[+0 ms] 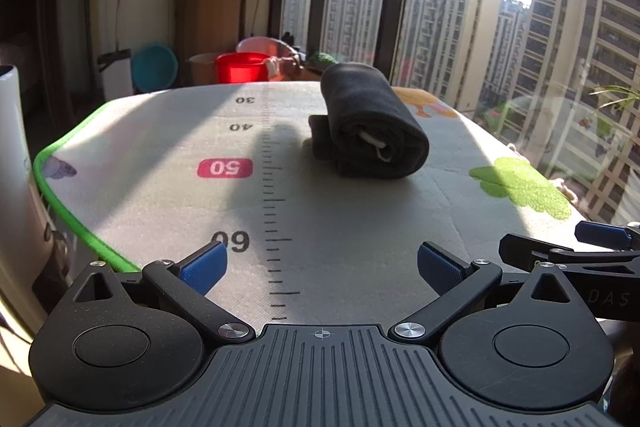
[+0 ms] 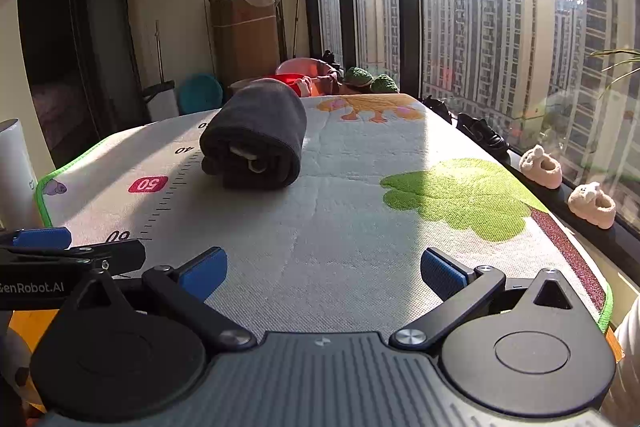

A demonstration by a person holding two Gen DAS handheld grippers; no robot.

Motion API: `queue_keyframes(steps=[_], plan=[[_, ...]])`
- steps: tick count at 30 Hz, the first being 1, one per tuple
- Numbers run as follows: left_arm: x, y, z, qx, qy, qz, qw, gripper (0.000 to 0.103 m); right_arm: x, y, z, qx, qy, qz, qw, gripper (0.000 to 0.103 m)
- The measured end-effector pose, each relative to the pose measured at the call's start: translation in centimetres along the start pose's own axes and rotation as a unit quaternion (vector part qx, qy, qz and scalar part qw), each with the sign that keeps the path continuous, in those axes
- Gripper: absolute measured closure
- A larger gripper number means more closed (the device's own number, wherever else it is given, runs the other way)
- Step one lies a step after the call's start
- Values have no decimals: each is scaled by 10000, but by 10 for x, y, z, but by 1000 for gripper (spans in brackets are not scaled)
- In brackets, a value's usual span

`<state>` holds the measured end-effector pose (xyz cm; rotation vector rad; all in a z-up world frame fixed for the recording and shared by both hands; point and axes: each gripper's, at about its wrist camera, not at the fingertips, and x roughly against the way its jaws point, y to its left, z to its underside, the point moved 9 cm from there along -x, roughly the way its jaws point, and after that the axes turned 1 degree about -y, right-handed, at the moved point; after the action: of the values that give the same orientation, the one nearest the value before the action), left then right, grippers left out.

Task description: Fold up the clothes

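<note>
The left claw is hovering spread wide and empty at the bottom of its frame, over the mat covering the desk. The right claw is likewise gaping empty low in its view. Farther up, a dark rolled garment is lying on the mat in the upper middle, beside the printed ruler.

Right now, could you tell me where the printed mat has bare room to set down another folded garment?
The near stretch of the white printed mat lies bare, between both open grippers and the rolled dark grey garment. Bare too is the green leaf print on the window side. The roll takes up the far middle, by the printed ruler.
</note>
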<state>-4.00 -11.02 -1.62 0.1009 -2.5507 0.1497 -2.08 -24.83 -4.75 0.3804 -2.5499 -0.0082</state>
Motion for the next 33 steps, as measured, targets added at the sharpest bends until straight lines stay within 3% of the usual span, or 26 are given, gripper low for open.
queue_keyframes(steps=[22,33], plan=[[-1,0,3,8,0,39,10000,0,-4,0,4,-51,137,-49,9999,0],[1,0,-1,-3,-193,205,9996,0,-6,2,5,2,132,-113,9998,0]])
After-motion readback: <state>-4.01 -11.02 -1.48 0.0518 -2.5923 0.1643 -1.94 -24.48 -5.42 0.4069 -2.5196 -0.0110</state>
